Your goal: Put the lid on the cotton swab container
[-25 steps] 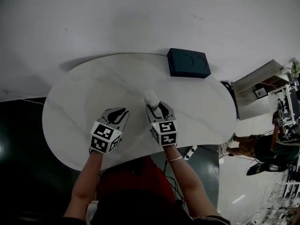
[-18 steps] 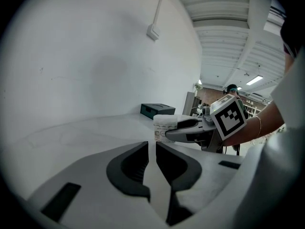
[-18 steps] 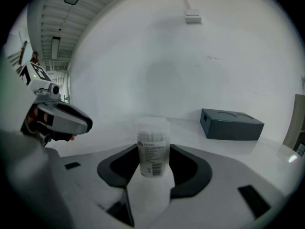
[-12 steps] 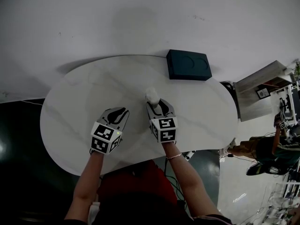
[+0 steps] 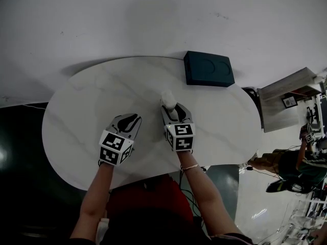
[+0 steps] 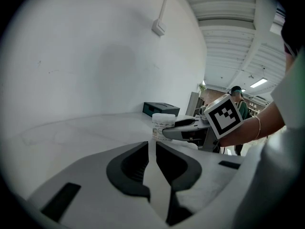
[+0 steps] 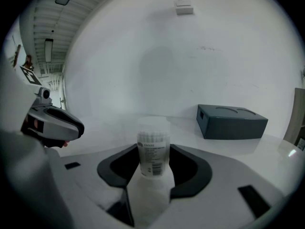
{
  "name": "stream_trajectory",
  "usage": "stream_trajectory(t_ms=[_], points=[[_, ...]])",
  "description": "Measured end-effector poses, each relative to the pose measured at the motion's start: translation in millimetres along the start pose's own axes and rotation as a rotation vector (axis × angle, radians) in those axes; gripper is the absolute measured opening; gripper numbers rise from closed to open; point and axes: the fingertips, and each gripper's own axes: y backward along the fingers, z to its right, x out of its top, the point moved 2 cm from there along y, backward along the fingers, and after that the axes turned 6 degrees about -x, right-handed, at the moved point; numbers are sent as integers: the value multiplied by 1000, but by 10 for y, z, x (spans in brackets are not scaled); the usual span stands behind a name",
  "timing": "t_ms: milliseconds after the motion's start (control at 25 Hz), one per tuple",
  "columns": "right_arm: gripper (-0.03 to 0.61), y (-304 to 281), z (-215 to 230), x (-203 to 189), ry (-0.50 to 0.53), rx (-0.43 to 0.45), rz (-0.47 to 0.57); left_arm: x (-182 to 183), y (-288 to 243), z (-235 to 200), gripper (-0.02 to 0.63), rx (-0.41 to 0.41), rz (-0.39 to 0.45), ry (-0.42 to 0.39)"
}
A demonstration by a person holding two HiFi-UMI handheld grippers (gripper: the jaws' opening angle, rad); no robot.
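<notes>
A small clear cotton swab container (image 5: 167, 97) stands upright on the white oval table (image 5: 76, 111). A translucent lid (image 7: 152, 124) sits on its top. My right gripper (image 5: 170, 106) is shut on the container (image 7: 153, 149), with a black pad against each side. My left gripper (image 5: 130, 120) rests to its left, apart from it, shut with nothing between its fingers. In the left gripper view its jaws (image 6: 151, 149) point toward the container (image 6: 159, 128) and the right gripper (image 6: 183, 128). The left gripper (image 7: 52, 125) shows at the left edge of the right gripper view.
A dark teal box (image 5: 208, 69) lies at the table's far right edge, behind the container (image 7: 231, 121). A white wall runs behind the table. A cabinet (image 5: 288, 93) and a person (image 5: 286, 162) are off to the right, on the floor.
My right gripper has moved a little forward across the table with the container in it. The left gripper has stayed about where it was.
</notes>
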Motion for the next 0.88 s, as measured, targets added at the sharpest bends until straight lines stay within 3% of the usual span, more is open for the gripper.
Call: stream_trajectory(t_ms=[880], points=[[207,-50,60,-114,6,9,-51,0,-60,3,63,6,-13,0]])
